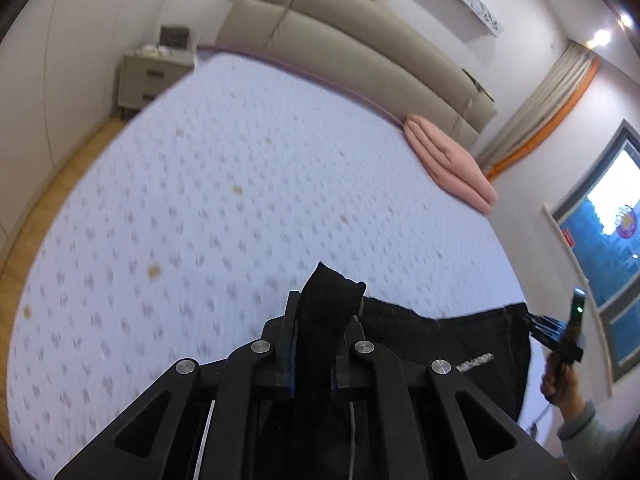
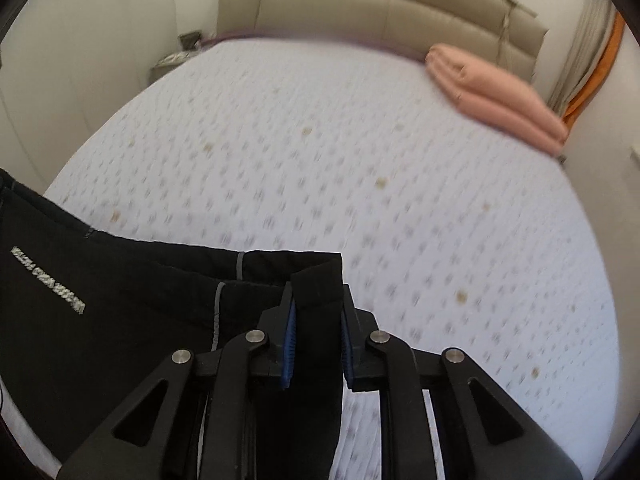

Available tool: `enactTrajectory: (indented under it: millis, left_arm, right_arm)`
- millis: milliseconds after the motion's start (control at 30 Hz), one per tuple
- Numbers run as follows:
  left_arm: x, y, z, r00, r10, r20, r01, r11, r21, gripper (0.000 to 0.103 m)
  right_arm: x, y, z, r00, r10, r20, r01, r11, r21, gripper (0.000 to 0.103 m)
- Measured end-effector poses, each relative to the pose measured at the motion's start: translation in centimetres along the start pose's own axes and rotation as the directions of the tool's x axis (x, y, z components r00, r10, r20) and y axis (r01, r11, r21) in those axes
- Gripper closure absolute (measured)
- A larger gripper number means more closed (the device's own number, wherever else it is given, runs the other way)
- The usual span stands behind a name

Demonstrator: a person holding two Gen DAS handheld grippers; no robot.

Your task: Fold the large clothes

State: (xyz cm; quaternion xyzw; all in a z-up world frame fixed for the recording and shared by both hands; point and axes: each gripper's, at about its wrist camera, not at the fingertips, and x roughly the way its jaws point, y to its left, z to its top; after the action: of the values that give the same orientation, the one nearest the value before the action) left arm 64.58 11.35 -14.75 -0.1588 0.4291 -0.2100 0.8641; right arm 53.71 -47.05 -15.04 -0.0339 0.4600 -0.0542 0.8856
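A black garment [image 1: 440,344] with small white lettering hangs stretched between both grippers above the bed. My left gripper [image 1: 324,312] is shut on a bunched corner of it, which sticks up between the jaws. In the left wrist view the right gripper [image 1: 556,332], held by a hand [image 1: 560,384], clamps the garment's far end at the right edge. In the right wrist view my right gripper [image 2: 316,296] is shut on a folded black edge, and the garment [image 2: 100,300] spreads away to the lower left. Its lower part is hidden behind the gripper bodies.
A white patterned mattress [image 1: 240,184] fills both views. A folded pink blanket [image 1: 452,164] lies at its far right by the beige headboard [image 1: 360,36]. A nightstand [image 1: 152,76] stands at the far left, a window [image 1: 600,248] and a curtain [image 1: 540,108] to the right.
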Motion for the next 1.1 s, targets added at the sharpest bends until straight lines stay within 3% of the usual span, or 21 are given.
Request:
enactTrajectory:
  millis: [67, 133, 233, 333, 367, 467, 533, 567, 600, 633, 667, 700, 767, 900, 1067, 1100]
  left_arm:
    - [2.7, 0.9, 0.3, 0.998, 0.059, -0.030, -0.059, 0.998, -0.015, 0.092]
    - [6.4, 2.5, -0.5, 0.984, 0.134, -0.114, -0.140, 0.989, -0.041, 0.092]
    - [11.7, 5.0, -3.5, 0.942, 0.219, -0.254, -0.237, 0.971, -0.041, 0.092]
    - [14.6, 6.3, -6.0, 0.911, 0.247, -0.331, -0.276, 0.960, -0.043, 0.092]
    - [15.2, 6.6, -6.7, 0.905, 0.248, -0.346, -0.281, 0.959, -0.047, 0.092]
    - [14.7, 6.4, -6.4, 0.908, 0.262, -0.326, -0.290, 0.956, -0.038, 0.085]
    - [13.6, 7.0, -5.7, 0.901, 0.291, -0.321, -0.324, 0.944, -0.054, 0.062]
    - [12.7, 7.4, -5.3, 0.899, 0.306, -0.311, -0.343, 0.937, -0.070, 0.042]
    - [11.3, 8.0, -4.8, 0.911, 0.300, -0.285, -0.340, 0.935, -0.105, 0.033]
    - [10.0, 8.3, -4.6, 0.926, 0.275, -0.260, -0.317, 0.938, -0.137, 0.032]
    - [8.5, 8.8, -4.4, 0.938, 0.252, -0.237, -0.296, 0.940, -0.172, 0.031]
    - [7.2, 9.0, -4.0, 0.940, 0.261, -0.221, -0.304, 0.934, -0.188, 0.031]
    - [5.1, 8.3, -3.7, 0.934, 0.299, -0.195, -0.331, 0.930, -0.159, 0.031]
    - [1.8, 3.7, -4.0, 0.916, 0.377, -0.141, -0.383, 0.924, -0.014, 0.035]
    - [-0.9, -5.0, -7.2, 0.950, 0.288, -0.121, -0.269, 0.952, 0.146, 0.035]
    - [-1.1, -6.8, -8.3, 0.964, 0.229, -0.136, -0.209, 0.967, 0.146, 0.035]
  right_arm:
    - [1.8, -0.2, 0.8, 1.000, -0.007, -0.009, 0.008, 0.999, 0.034, 0.083]
    - [5.9, -0.6, 0.8, 0.996, 0.021, -0.085, -0.013, 0.996, 0.093, 0.083]
    - [11.8, 0.0, -1.1, 0.976, 0.048, -0.215, -0.023, 0.993, 0.117, 0.083]
    - [16.2, 0.6, -3.9, 0.938, 0.087, -0.336, -0.035, 0.987, 0.159, 0.082]
    - [16.6, 0.7, -4.4, 0.939, 0.084, -0.334, -0.030, 0.986, 0.166, 0.082]
    - [16.5, 0.5, -4.1, 0.940, 0.078, -0.331, -0.017, 0.983, 0.183, 0.079]
    - [16.6, 0.1, -3.9, 0.931, 0.079, -0.357, -0.012, 0.982, 0.187, 0.075]
    - [16.4, -0.3, -3.9, 0.928, 0.089, -0.361, -0.019, 0.981, 0.195, 0.074]
    - [15.8, -0.9, -3.8, 0.928, 0.100, -0.360, -0.024, 0.978, 0.209, 0.065]
    - [15.2, -1.7, -3.8, 0.928, 0.101, -0.358, -0.022, 0.975, 0.219, 0.053]
    - [14.2, -2.4, -3.6, 0.932, 0.097, -0.348, -0.015, 0.972, 0.233, 0.049]
    - [12.6, -3.2, -3.5, 0.943, 0.096, -0.320, -0.013, 0.967, 0.254, 0.044]
    - [10.0, -4.1, -3.3, 0.955, 0.107, -0.278, -0.025, 0.959, 0.284, 0.044]
    - [4.6, -4.0, -3.8, 0.964, 0.133, -0.228, -0.057, 0.948, 0.312, 0.043]
    - [-0.6, 1.5, -5.3, 0.951, 0.231, -0.205, -0.170, 0.946, 0.278, 0.043]
    - [-1.6, 3.4, -5.6, 0.948, 0.238, -0.210, -0.186, 0.953, 0.240, 0.043]
